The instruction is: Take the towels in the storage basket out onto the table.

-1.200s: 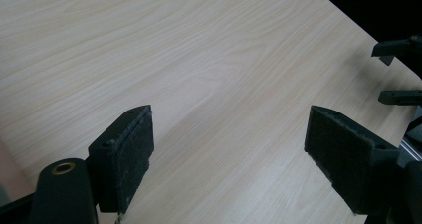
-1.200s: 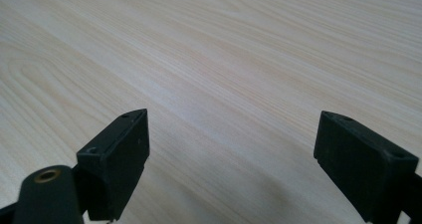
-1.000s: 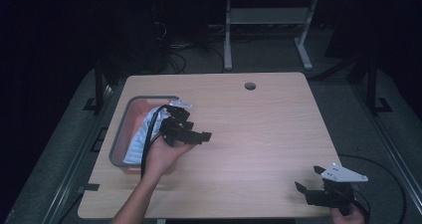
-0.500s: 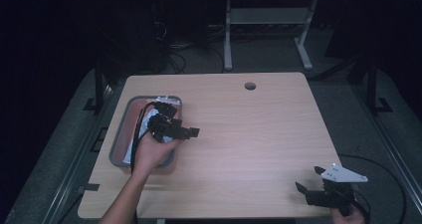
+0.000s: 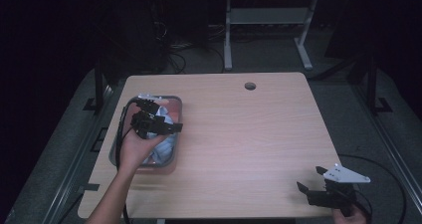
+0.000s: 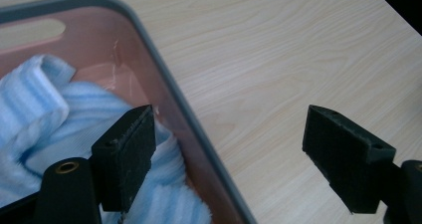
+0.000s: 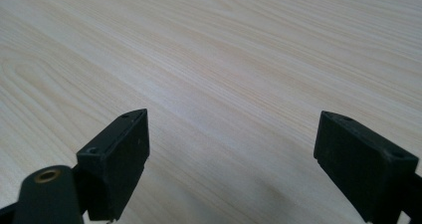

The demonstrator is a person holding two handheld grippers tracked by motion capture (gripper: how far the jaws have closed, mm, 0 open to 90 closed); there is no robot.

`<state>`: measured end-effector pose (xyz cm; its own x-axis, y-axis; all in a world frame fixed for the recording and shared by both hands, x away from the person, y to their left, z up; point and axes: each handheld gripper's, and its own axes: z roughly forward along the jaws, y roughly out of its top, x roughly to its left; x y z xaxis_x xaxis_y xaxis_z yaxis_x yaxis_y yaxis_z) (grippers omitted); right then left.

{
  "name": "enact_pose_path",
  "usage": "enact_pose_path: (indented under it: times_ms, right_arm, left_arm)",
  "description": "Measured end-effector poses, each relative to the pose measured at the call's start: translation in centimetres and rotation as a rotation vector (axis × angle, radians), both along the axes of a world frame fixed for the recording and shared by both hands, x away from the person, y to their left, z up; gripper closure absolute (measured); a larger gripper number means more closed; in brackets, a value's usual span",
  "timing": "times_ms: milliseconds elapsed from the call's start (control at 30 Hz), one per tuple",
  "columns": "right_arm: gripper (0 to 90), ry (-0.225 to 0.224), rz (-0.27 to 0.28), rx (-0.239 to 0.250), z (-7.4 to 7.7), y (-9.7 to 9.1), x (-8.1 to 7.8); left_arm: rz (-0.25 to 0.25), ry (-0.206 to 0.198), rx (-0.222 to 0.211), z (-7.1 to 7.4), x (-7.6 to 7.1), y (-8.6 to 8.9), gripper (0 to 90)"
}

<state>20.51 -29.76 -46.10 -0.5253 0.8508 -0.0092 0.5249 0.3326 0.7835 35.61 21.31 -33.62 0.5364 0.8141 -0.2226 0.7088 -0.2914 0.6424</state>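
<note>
The left claw (image 5: 155,126) hangs over the bin (image 5: 118,143) at the tabletop's (image 5: 249,149) left side, its jaws spread wide with nothing between them. In the left gripper view the left claw (image 6: 226,152) straddles the bin's grey rim (image 6: 164,92): one jaw sits above the blue striped cloth (image 6: 54,114) lying inside the bin, the other above bare wood. The cloth is bunched against the bin's pinkish wall. The right claw (image 5: 311,181) rests low near the tabletop's near right corner, well apart from the bin, jaws also spread and empty over plain wood (image 7: 234,74)
</note>
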Motion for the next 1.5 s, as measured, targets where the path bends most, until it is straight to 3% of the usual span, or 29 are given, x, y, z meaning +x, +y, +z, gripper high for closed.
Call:
enact_pose_path:
  times_ms: [67,367,633,800,933,1233,1300,1500]
  right_arm:
    - [13.7,0.002,-0.001,0.002,0.0,0.0,0.0]
    - [13.7,0.007,0.001,0.003,0.0,0.2,0.1]
    - [13.6,0.002,0.013,0.000,0.0,0.2,0.1]
    - [13.7,0.006,0.017,-0.001,-0.1,0.3,0.2]
    - [13.7,0.005,0.017,-0.001,-0.1,0.3,0.2]
    - [13.7,0.001,0.013,0.005,0.0,0.1,0.2]
    - [13.7,0.004,0.014,0.004,0.0,0.1,0.2]
    - [13.6,0.003,0.019,0.002,0.0,0.2,0.2]
  left_arm:
    - [0.007,0.010,0.020,-0.2,0.1,0.5,20.4]
    - [0.051,0.029,0.022,-0.9,0.5,2.3,20.1]
    - [0.094,0.062,0.058,-1.8,0.9,4.0,19.6]
    - [0.114,0.090,0.075,-2.6,1.3,4.6,19.3]
    - [0.170,0.138,0.097,-3.5,1.8,5.1,21.7]
    - [0.180,0.193,0.121,-5.1,2.5,5.3,21.3]
    - [0.177,0.213,0.103,-5.3,2.8,5.2,20.9]
    - [0.195,0.258,0.181,-6.7,3.9,4.9,22.0]
